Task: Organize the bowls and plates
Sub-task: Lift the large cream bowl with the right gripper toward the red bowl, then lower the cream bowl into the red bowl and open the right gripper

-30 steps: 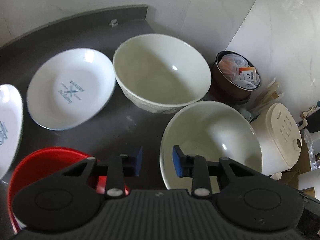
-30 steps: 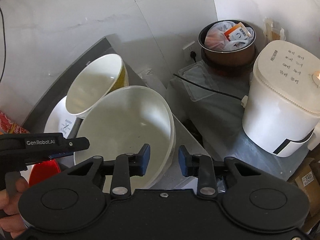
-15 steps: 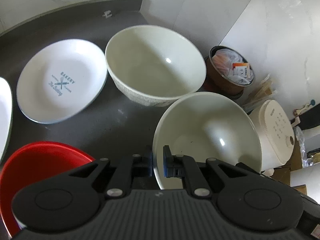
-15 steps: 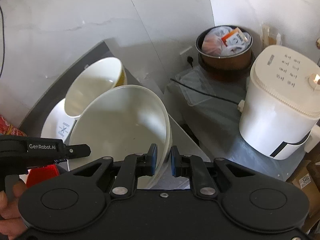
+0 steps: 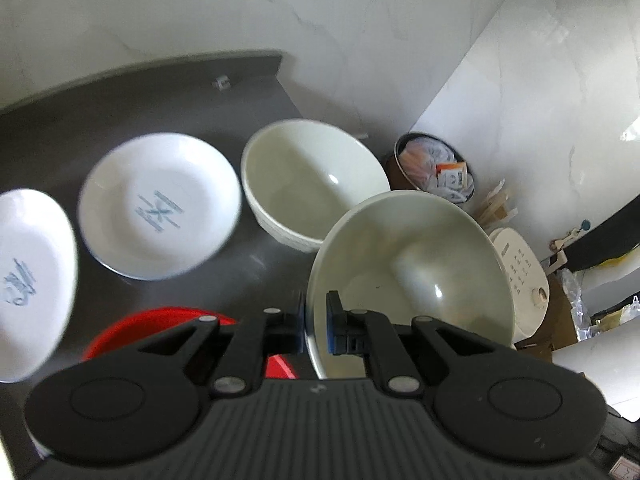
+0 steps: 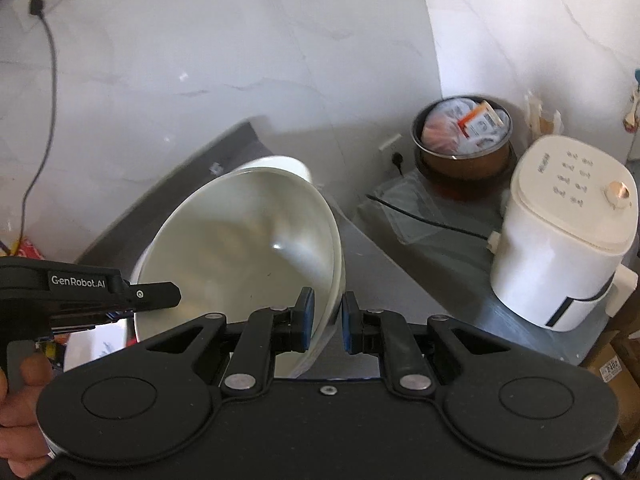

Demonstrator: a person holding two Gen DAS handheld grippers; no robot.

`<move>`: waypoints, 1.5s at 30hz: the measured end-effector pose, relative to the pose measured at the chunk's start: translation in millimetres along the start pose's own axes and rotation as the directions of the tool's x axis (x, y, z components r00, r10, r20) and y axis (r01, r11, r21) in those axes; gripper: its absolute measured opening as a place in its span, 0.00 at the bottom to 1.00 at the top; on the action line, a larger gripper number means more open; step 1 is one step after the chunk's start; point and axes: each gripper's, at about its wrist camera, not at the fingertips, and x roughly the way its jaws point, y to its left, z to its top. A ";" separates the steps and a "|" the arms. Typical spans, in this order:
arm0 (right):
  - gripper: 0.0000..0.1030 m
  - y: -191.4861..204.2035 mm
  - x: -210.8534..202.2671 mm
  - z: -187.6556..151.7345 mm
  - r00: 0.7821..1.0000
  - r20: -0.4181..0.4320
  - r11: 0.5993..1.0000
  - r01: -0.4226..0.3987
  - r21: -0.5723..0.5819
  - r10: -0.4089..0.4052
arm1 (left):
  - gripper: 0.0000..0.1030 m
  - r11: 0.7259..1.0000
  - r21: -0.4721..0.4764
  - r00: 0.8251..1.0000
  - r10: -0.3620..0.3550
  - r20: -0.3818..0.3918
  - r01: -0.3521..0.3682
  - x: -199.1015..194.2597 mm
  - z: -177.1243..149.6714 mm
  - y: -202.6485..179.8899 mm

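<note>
Right gripper (image 6: 323, 322) pinches rim of large pale-green ceramic bowl (image 6: 240, 256), tilted. Left gripper (image 6: 132, 300) at opposite rim. White electric cooker (image 6: 560, 236) right; brown metal pot (image 6: 464, 160) behind.

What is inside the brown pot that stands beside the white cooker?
The brown pot holds crumpled plastic bags and an orange-and-white packet on top. The bags fill it to the rim, so whatever lies under them is covered.
</note>
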 end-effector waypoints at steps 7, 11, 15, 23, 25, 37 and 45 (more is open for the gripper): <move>0.14 43.8 -15.2 -6.2 0.999 0.028 0.999 -0.025 -0.040 0.026 | 0.09 1.000 -0.023 0.999 0.003 0.034 -0.002 -39.7 0.1 35.2; 0.14 65.6 -18.7 -15.7 0.999 0.024 0.998 -0.031 -0.058 0.033 | 0.09 0.999 -0.030 0.999 0.014 0.045 -0.012 -55.3 -4.5 54.2; 0.14 83.1 -19.1 -27.3 1.000 0.001 0.996 -0.031 -0.079 0.031 | 0.09 0.999 -0.043 0.999 0.026 0.041 -0.024 -64.9 -13.9 73.0; 0.14 105.8 -11.4 -51.6 0.998 -0.059 0.993 -0.024 -0.115 0.018 | 0.09 0.997 -0.070 0.999 0.043 0.011 -0.042 -69.3 -33.6 105.0; 0.14 109.1 -9.2 -57.5 0.997 -0.071 0.993 -0.021 -0.115 0.013 | 0.09 0.996 -0.078 0.999 0.046 -0.002 -0.046 -67.7 -38.2 110.5; 0.14 120.8 11.1 -77.0 0.992 -0.120 0.987 0.025 -0.161 -0.045 | 0.09 0.994 -0.085 0.995 0.070 -0.066 -0.076 -46.1 -54.6 125.5; 0.14 124.1 23.8 -83.4 0.985 -0.154 0.979 0.044 -0.200 -0.076 | 0.09 0.993 -0.059 0.993 0.093 -0.073 -0.098 -37.4 -59.1 125.9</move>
